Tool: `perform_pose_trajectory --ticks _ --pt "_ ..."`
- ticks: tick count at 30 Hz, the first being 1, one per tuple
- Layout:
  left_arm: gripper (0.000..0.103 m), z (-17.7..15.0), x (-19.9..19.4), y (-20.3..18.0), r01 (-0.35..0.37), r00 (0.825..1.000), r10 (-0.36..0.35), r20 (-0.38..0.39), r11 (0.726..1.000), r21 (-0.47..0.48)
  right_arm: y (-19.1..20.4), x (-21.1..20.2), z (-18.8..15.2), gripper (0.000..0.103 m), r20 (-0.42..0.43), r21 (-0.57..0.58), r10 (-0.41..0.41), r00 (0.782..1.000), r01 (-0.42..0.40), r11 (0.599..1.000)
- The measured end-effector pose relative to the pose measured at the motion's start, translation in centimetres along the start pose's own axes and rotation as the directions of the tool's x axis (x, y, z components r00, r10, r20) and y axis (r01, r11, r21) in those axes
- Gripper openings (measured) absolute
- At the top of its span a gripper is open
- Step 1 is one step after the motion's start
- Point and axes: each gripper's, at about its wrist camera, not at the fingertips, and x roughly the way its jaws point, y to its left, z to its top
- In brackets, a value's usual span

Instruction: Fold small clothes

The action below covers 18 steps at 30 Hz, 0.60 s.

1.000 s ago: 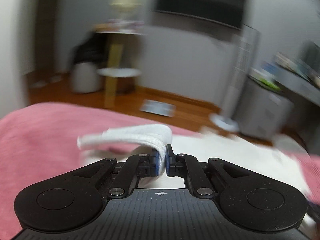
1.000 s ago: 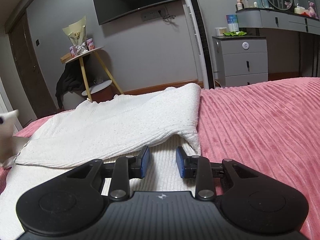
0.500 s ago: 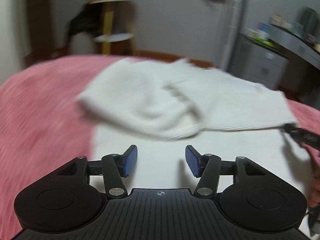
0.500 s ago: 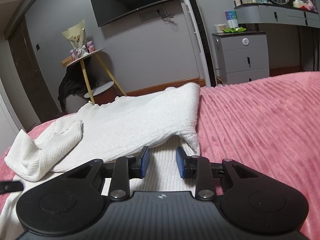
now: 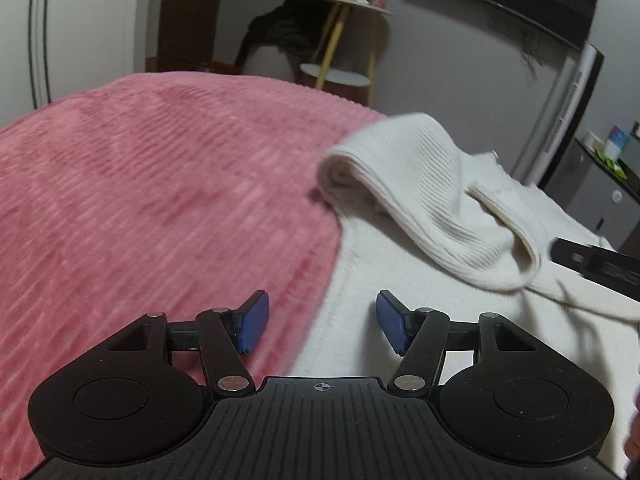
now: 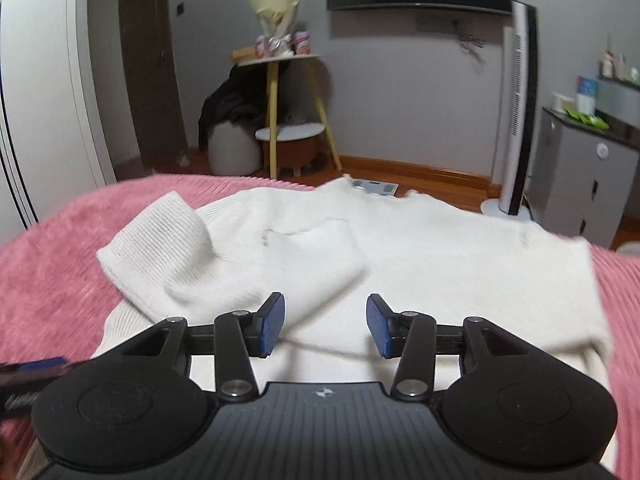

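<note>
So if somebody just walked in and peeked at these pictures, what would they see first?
Probably the white sweater, spread across the pink blanket, with one ribbed sleeve flopped over its left side in a loose hump. Next, the two black grippers with blue fingertips: the left gripper is open over the sweater's left edge, and the right gripper is open over its middle, neither holding anything.

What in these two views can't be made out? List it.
- White sweater: near hem hidden behind the right gripper body, right wrist view.
- Sweater's right part: cut off by the edge, left wrist view.
- Pink blanket: blurred, left view.
- Items on the dresser: too small.
</note>
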Motion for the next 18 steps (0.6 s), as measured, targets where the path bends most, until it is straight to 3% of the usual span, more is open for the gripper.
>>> perform_pose_trajectory --ticks 5,8,10,14,18 --pt "0.064 0.2 0.6 1.2 -0.021 1.0 0.02 -0.019 0.999 -0.047 2.8 3.5 0.5 0.044 -0.071 -0.096 -0.078 0.994 0.071 0.993" --pt "0.064 0.0 0.6 0.7 -0.035 0.999 0.035 -0.013 0.999 -0.018 2.7 4.6 0.2 0.03 -0.104 -0.062 -0.066 0.992 0.06 0.996" --pt "0.064 -0.1 0.6 0.6 -0.04 0.999 0.04 -0.008 0.999 -0.006 3.0 4.4 0.1 0.01 -0.083 -0.083 -0.077 0.994 0.07 0.994" --pt "0.064 -0.2 0.4 0.7 -0.039 0.999 0.039 0.002 0.999 -0.018 1.7 1.4 1.1 0.008 0.062 -0.028 -0.133 0.989 0.135 0.99" --pt "0.064 -0.4 0.4 0.3 -0.043 0.999 0.043 0.009 0.999 0.001 -3.5 -2.1 1.0 0.009 0.14 0.144 -0.258 0.956 0.238 0.96"
